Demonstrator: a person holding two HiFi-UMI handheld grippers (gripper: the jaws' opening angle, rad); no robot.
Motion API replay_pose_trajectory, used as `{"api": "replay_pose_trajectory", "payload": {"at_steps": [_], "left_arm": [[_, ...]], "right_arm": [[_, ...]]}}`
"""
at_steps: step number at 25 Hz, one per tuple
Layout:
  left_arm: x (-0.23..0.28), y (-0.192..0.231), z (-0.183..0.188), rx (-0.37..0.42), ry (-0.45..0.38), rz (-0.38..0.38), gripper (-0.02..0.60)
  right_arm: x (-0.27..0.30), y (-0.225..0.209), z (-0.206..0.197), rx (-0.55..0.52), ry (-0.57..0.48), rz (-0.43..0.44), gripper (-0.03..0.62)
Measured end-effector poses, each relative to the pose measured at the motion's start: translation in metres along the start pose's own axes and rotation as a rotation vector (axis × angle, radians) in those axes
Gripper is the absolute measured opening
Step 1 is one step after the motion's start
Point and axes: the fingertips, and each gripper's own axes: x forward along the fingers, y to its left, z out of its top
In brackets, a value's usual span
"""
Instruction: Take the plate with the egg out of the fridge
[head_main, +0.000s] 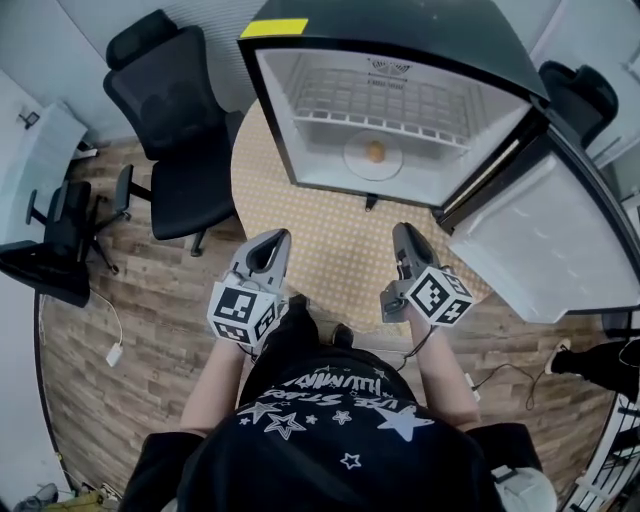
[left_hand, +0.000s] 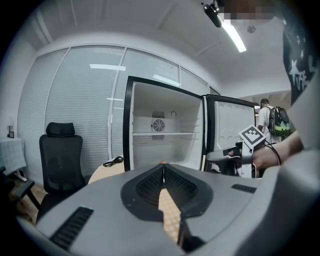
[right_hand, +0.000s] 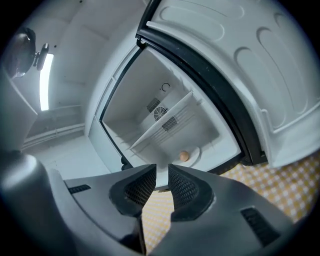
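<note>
A small fridge (head_main: 300, 120) stands open on a round table with a yellow checked cloth (head_main: 330, 250). On its floor, under the wire shelf (head_main: 390, 105), lies a white plate (head_main: 358, 160) with a brown egg (head_main: 375, 152) on it. The right gripper view shows the same egg (right_hand: 184, 156) and plate (right_hand: 196, 153) beyond the jaws. My left gripper (head_main: 278, 236) is shut and empty, held over the cloth short of the fridge. My right gripper (head_main: 403, 231) hangs beside it, its jaws a narrow gap apart with nothing between them (right_hand: 162, 172). Both point toward the fridge opening.
The fridge door (head_main: 540, 240) is swung wide open at the right. A black office chair (head_main: 170, 110) stands left of the table, another (head_main: 60, 240) further left, and one (head_main: 580, 95) behind the door. A black cable (left_hand: 112, 161) lies on the table by the fridge's left side.
</note>
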Motion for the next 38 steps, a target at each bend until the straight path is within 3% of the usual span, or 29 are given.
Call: {"api": "replay_pose_trajectory", "payload": {"at_steps": [6,12,23,27,38], "left_arm": [[0.041,0.016,0.001,0.013,0.013,-0.084,0.009],[0.076,0.036,-0.003,0.039,0.046,-0.153,0.009],[0.121,0.044,-0.015,0.035,0.082,-0.275,0.009],[0.134,0.044,-0.023,0.026,0.103,-0.302,0.009],[0.152,0.038,-0.027,0.023,0.108,-0.354,0.009]], "right_arm": [[0.024,0.000,0.005,0.124,-0.038,-0.015,0.111],[0.050,-0.029,0.010,0.532,-0.186,-0.021,0.219],[0.104,-0.074,-0.007,0.859,-0.235,-0.095,0.239],[0.124,-0.081,-0.011,0.932,-0.224,-0.108,0.241],[0.163,-0.095,-0.018,0.979,-0.167,-0.135,0.241]]}}
